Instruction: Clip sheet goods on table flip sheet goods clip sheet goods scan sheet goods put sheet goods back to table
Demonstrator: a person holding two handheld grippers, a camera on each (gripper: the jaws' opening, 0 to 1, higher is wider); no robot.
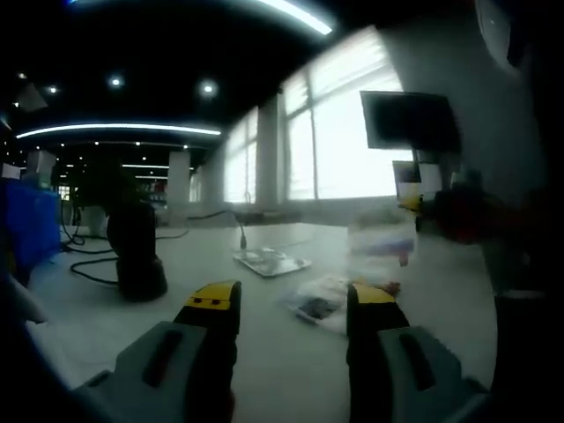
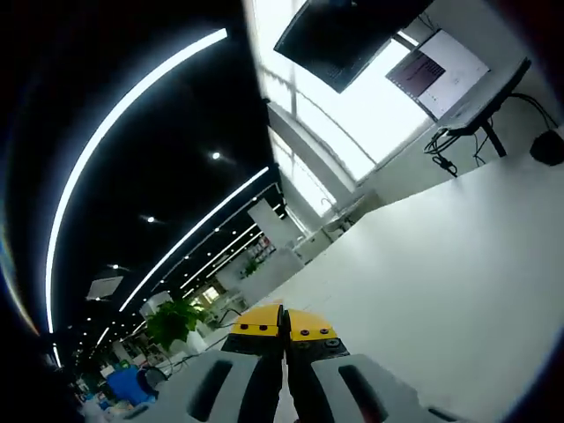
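My left gripper [image 1: 293, 300] is open above a white table [image 1: 176, 308], with nothing between its yellow-tipped jaws. Just past the jaws lies a clear sheet packet [image 1: 319, 305]. Farther back rests a flat pale packet [image 1: 271, 261]. A third, blurred whitish packet [image 1: 381, 240] with a red spot appears raised at the right, beside a dark blurred shape with a yellow bit [image 1: 458, 211]; I cannot tell what holds it. My right gripper [image 2: 284, 322] is shut, tips together, tilted up over a bare white table [image 2: 458, 264]. I see nothing between its jaws.
A black device [image 1: 137, 251] with a cable stands on the table at the left, with a blue bin [image 1: 26, 220] behind it. A dark monitor [image 1: 410, 119] hangs by the bright windows. The right gripper view has a monitor [image 2: 344, 35], a lit screen [image 2: 436, 70] and a plant [image 2: 172, 322].
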